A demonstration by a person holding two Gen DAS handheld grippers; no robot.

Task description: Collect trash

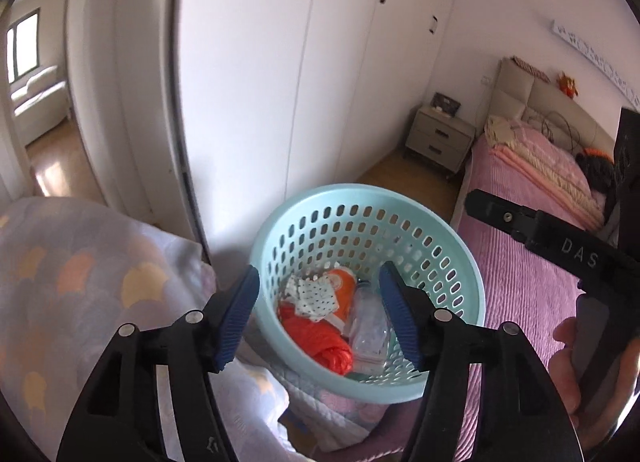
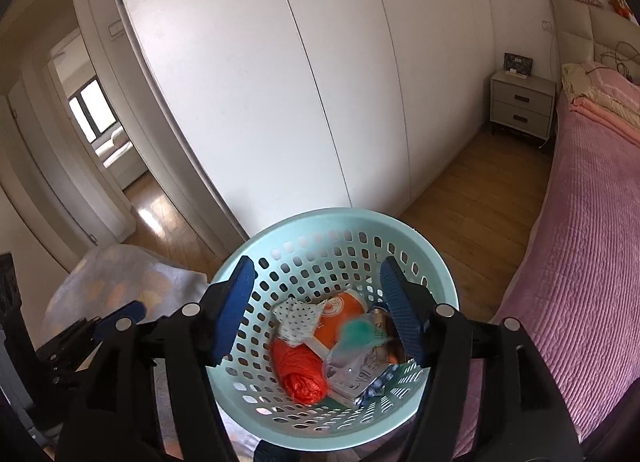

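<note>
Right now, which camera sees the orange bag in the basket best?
The right wrist view: the orange bag lies in the open between the tool's fingers, all of it showing in the basket. The left wrist view shows it too, but more from the side, with paper covering its top.

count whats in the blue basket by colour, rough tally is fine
In the basket:
orange or red: 2, the crumpled bag and the orange cup
white with dots: 1, the crumpled tissue
clear plastic: 1, the clear wrapper
brown and silver: 1, the packet
blurred teal piece: 1
Total: 6 that show; anything buried underneath can't be told.
</note>
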